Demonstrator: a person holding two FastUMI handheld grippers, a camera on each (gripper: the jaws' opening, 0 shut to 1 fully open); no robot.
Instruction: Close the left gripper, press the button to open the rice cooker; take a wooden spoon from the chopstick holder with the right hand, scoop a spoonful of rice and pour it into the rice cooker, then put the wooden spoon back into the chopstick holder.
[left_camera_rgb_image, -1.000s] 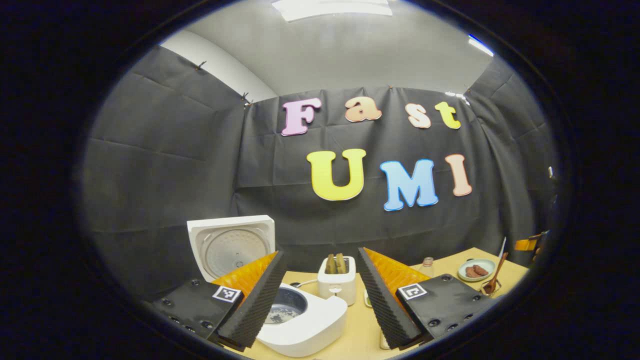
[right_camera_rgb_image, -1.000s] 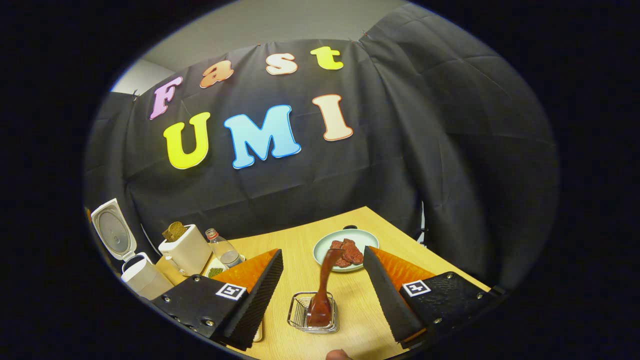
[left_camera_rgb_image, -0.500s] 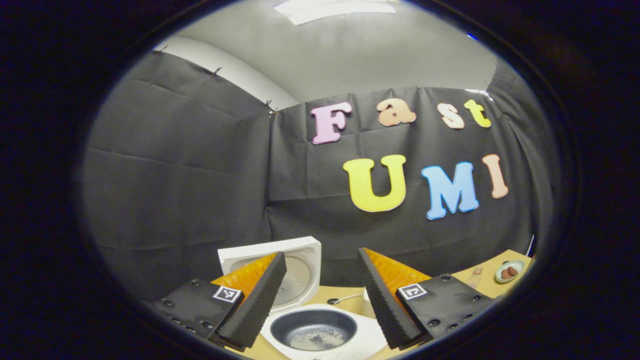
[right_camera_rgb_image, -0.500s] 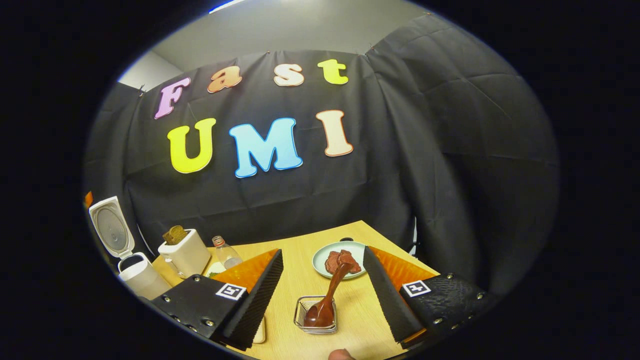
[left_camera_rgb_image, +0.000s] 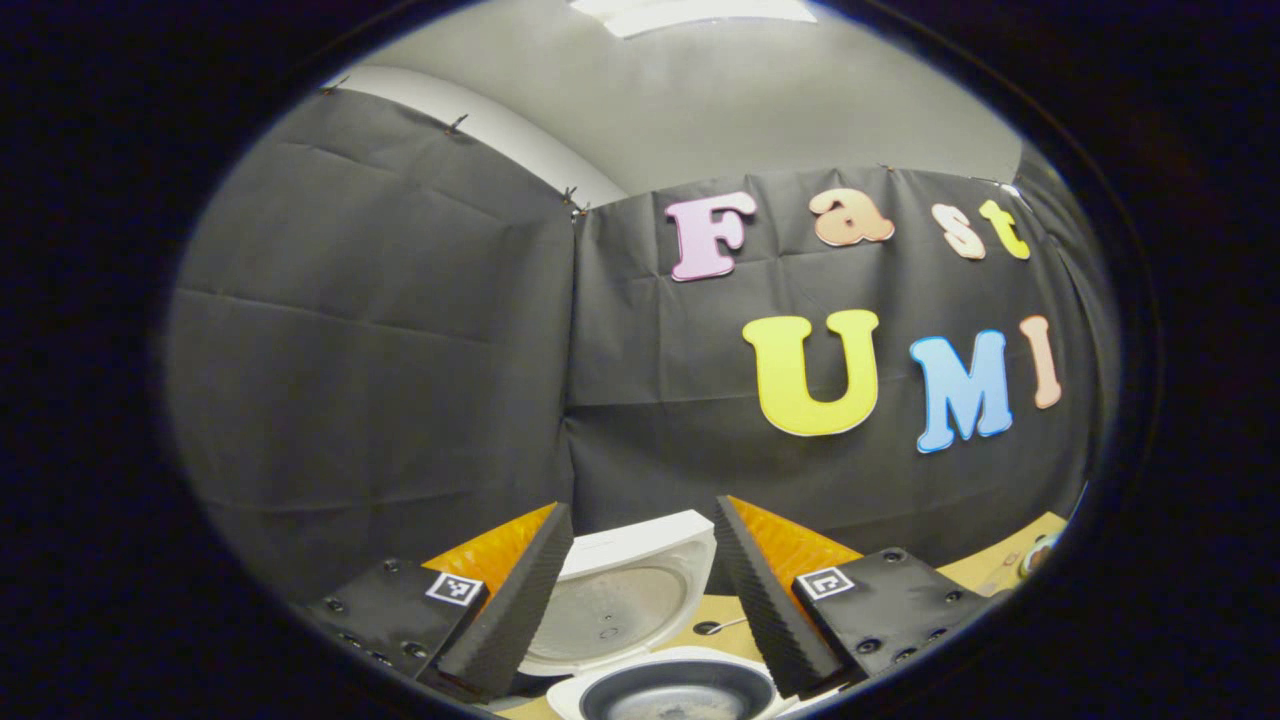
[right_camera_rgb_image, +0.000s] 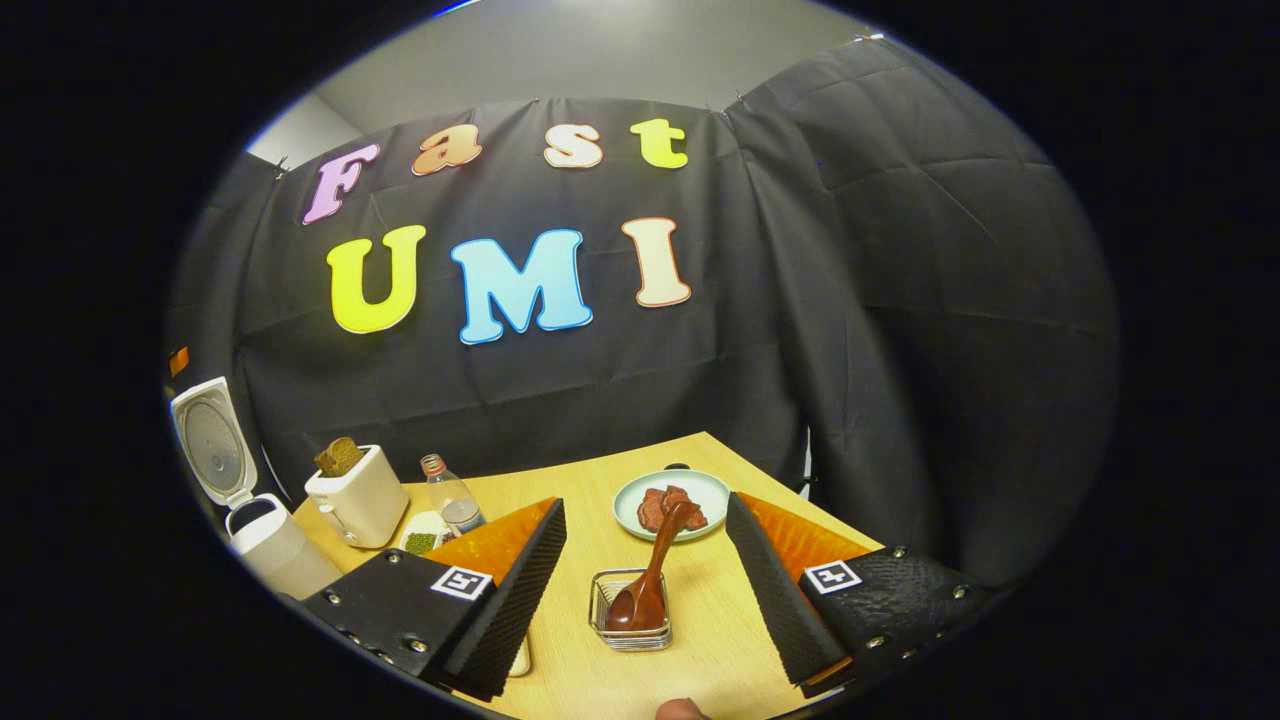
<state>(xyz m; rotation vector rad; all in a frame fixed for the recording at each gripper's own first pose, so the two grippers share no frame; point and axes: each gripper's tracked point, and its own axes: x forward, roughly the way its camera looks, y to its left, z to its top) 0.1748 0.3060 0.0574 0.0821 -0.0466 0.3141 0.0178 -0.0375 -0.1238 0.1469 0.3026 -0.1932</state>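
Spoon's dropped back — wooden spoon (right_camera_rgb_image: 648, 575) now leans in the chopstick holder (right_camera_rgb_image: 630, 625), right gripper (right_camera_rgb_image: 645, 590) spread wide, holding nothing. Left gripper (left_camera_rgb_image: 632, 590) gapes too, over the open rice cooker (left_camera_rgb_image: 640, 640). Back straight off — don't clip that handle.

white rice cooker (right_camera_rgb_image: 262, 540), reddish-brown wooden spoon (right_camera_rgb_image: 650, 580)

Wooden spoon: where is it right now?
In the right gripper view, the spoon stands in the wire holder on the table, between the open right gripper's fingers, just in front of the plate.
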